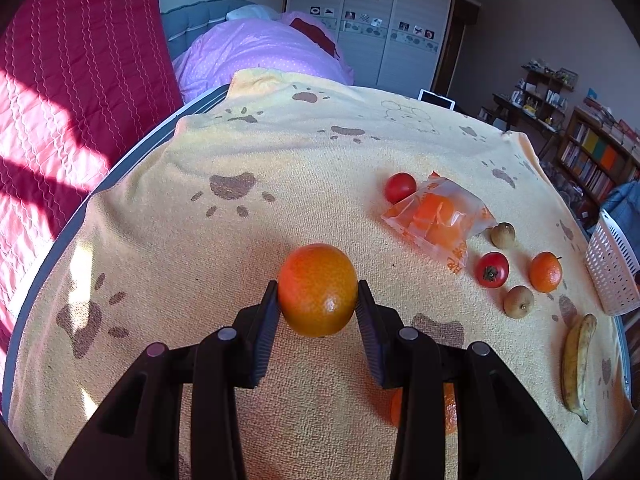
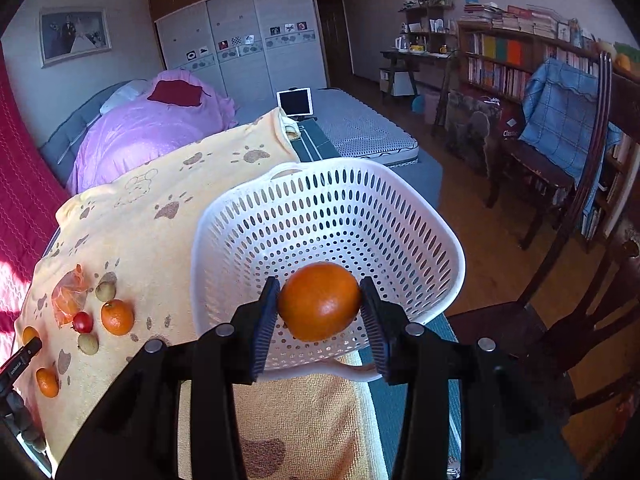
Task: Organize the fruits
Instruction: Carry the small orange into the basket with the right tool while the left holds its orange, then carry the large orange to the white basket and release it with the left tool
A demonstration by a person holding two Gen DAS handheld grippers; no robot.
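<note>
Left claw grips an orange above the yellow towel. Right claw has its pads just beside a second orange over the white basket; whether they press it cannot be told.

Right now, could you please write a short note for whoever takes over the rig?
Left gripper: shut on an orange above the towel.
Right gripper: a second orange sits between its fingers above the white basket; the grip looks loose.
Done: nothing visible in the basket yet.
Left: both oranges, then the bagged orange, tomatoes, kiwis, loose orange and banana.
</note>
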